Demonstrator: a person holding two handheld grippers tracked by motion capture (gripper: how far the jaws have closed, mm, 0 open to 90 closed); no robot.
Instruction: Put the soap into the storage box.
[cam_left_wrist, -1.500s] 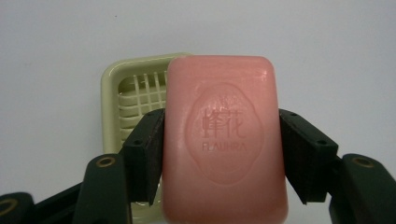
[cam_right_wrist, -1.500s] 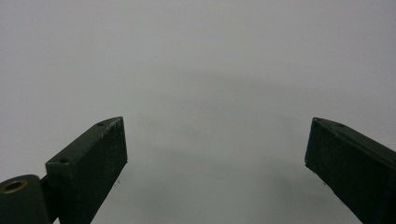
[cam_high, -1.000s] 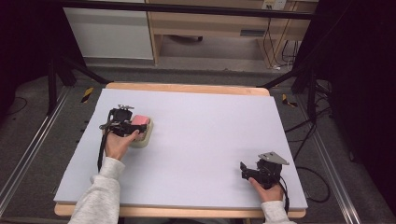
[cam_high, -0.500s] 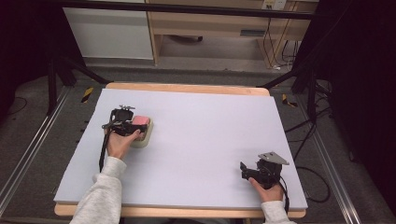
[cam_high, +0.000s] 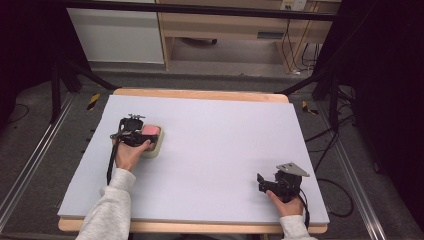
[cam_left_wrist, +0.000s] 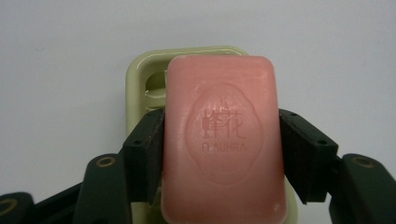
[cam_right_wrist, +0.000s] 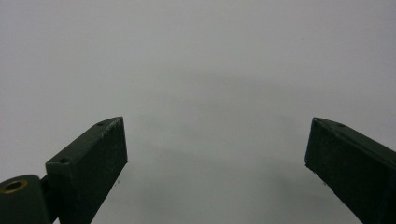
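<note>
While clamped, soap (cam_left_wrist: 223, 140) between left gripper (cam_left_wrist: 223, 154) jaws (over dish (cam_left_wrist: 140, 79))

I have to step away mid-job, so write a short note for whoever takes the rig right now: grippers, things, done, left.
Left gripper: shut on the pink soap bar, both pads on its long sides.
Right gripper: open, nothing between its jaws, resting near the mat's right front corner.
Soap dish: pale green, on the mat's left side, directly under the bar.
Done: bar gripped.
Left: whether the bar sits in the dish or is raised over it can't be told; confirm before moving.
</note>
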